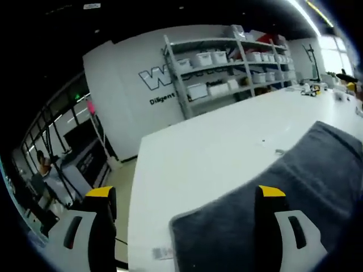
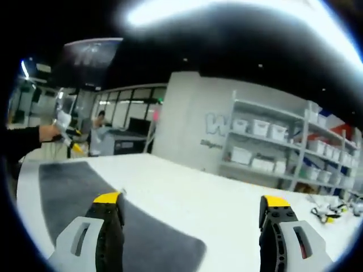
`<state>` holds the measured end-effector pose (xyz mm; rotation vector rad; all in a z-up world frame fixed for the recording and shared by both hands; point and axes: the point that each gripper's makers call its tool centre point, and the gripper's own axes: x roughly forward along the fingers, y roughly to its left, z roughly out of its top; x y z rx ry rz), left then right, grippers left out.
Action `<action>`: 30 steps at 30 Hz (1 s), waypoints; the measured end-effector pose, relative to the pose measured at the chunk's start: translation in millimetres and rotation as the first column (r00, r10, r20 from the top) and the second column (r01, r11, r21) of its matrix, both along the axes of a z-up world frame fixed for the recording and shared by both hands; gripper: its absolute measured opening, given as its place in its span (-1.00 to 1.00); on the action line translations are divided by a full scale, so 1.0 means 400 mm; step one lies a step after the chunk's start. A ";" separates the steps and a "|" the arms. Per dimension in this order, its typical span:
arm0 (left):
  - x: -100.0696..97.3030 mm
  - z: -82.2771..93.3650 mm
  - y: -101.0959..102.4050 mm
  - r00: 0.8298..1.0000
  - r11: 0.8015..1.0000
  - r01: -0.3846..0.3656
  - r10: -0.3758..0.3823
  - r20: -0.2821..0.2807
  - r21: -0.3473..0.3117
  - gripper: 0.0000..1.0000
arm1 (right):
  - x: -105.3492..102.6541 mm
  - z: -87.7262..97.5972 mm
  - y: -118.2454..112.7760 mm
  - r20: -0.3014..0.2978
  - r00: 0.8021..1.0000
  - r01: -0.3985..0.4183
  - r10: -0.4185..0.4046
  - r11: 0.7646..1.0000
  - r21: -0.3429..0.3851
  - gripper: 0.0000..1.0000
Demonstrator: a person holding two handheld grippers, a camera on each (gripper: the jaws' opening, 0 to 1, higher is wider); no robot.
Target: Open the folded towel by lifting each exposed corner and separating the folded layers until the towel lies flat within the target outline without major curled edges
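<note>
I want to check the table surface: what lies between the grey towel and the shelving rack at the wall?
In the left gripper view, bare white table lies between the grey towel and the shelving rack, apart from two tiny unclear specks near the towel.

Lab/workshop, long white table (image 1: 215, 147), metal shelving w/ white storage bins (image 1: 227, 62), wall lettering (image 1: 156, 76), glass partitions (image 2: 127, 116)

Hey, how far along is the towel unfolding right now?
Done: the gray towel already lies spread on the white table. No target outline is visible, so placement is unconfirmed. In hand: nothing; the left gripper and right gripper are open above it. Left: checking the edges for curls.
</note>
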<state>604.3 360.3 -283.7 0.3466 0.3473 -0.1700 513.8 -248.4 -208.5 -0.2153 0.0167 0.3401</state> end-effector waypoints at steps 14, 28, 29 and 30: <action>0.065 -0.075 0.045 0.998 0.996 -0.061 0.062 0.007 -0.059 0.84 | 0.053 -0.099 -0.093 -0.074 0.995 0.067 -0.064 0.997 0.026 0.84; 0.120 -0.187 0.109 0.986 0.992 -0.114 0.106 -0.129 -0.049 0.37 | 0.153 -0.165 -0.126 -0.153 0.988 0.039 -0.039 0.999 -0.002 0.63; 0.122 -0.192 0.108 0.985 0.993 -0.110 0.103 -0.137 -0.047 0.31 | 0.171 -0.184 -0.133 -0.172 0.984 0.051 -0.051 0.999 -0.003 0.62; 0.123 -0.194 0.108 0.985 0.993 -0.109 0.102 -0.138 -0.046 0.27 | 0.174 -0.187 -0.134 -0.175 0.983 0.053 -0.052 0.999 -0.002 0.60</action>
